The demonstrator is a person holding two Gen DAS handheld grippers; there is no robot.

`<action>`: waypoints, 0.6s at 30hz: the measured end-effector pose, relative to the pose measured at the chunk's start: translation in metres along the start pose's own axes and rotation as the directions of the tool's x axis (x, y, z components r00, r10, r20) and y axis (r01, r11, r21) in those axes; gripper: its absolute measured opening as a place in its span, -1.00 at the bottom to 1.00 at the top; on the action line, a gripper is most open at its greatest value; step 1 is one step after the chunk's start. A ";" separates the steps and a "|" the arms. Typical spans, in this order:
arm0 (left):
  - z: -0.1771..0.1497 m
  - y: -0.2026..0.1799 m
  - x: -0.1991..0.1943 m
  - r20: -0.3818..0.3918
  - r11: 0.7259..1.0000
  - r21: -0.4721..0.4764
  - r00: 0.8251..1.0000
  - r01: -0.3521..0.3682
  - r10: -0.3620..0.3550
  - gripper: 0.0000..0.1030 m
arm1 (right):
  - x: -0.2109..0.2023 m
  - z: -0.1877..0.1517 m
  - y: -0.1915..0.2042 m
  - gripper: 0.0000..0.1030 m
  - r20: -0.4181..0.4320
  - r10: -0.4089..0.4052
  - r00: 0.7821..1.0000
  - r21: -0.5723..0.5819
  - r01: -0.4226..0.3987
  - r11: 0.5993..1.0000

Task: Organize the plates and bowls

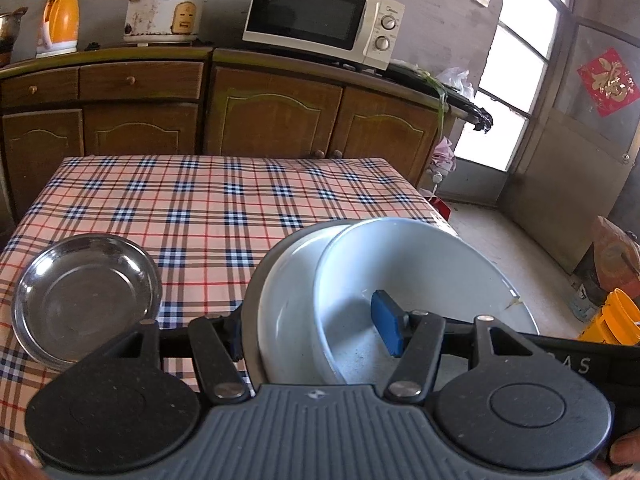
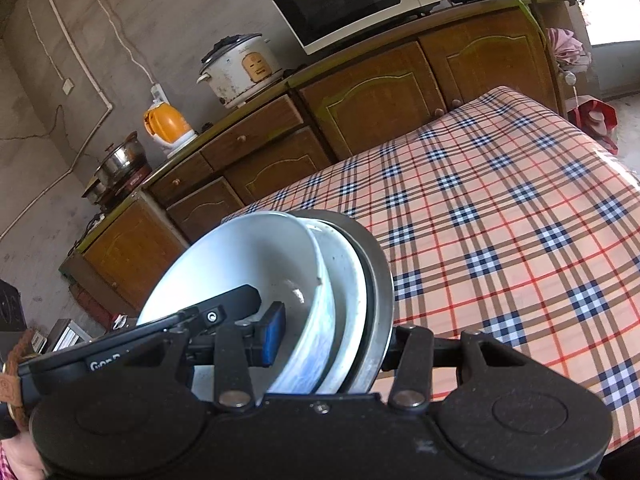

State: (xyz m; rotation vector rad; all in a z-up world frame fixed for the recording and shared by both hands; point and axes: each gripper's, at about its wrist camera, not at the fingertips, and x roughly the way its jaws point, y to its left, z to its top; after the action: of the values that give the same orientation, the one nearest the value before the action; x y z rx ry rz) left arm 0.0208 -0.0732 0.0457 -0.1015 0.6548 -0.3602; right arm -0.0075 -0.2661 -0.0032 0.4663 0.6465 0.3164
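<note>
A stack of dishes hangs tilted above the table's near edge: a white bowl (image 1: 420,276) nested in a white plate (image 1: 286,300) on a metal plate (image 1: 250,312). My left gripper (image 1: 312,332) is shut on the stack's rim, with its blue pad (image 1: 388,328) inside the bowl and the other finger behind the metal plate. My right gripper (image 2: 334,340) clamps the opposite rim of the same bowl (image 2: 248,272), white plate (image 2: 348,292) and metal plate (image 2: 380,272), its blue pad (image 2: 274,332) inside the bowl. A separate steel dish (image 1: 84,296) rests on the table at the left.
The table carries a checked cloth (image 1: 224,208). Behind it stands a wooden cabinet (image 1: 272,112) with a microwave (image 1: 320,16), a rice cooker (image 1: 164,8) and an orange kettle (image 1: 60,20). A yellow bucket (image 1: 612,320) is on the floor at the right.
</note>
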 end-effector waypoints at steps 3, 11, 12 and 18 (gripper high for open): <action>-0.002 0.005 -0.002 0.000 1.000 -0.006 1.000 -0.006 0.006 0.18 | 0.003 -0.001 0.003 0.05 -0.007 0.005 1.000 -0.006 -0.005 1.000; -0.003 0.018 -0.006 -0.003 0.999 -0.026 1.000 -0.023 0.023 0.18 | 0.015 -0.004 0.014 0.05 -0.031 0.017 0.999 -0.020 -0.017 1.000; -0.003 0.020 -0.007 -0.002 0.999 -0.028 1.000 -0.025 0.025 0.18 | 0.016 -0.004 0.016 0.05 -0.034 0.019 0.999 -0.022 -0.020 1.000; -0.002 0.028 -0.010 0.000 0.998 -0.039 0.999 -0.039 0.039 0.18 | 0.024 -0.004 0.025 0.05 -0.045 0.030 0.999 -0.032 -0.031 0.999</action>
State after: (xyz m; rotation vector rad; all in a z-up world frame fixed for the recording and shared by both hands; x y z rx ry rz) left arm 0.0209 -0.0435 0.0438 -0.1263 0.6622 -0.3102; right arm 0.0044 -0.2334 -0.0052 0.4391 0.6771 0.3666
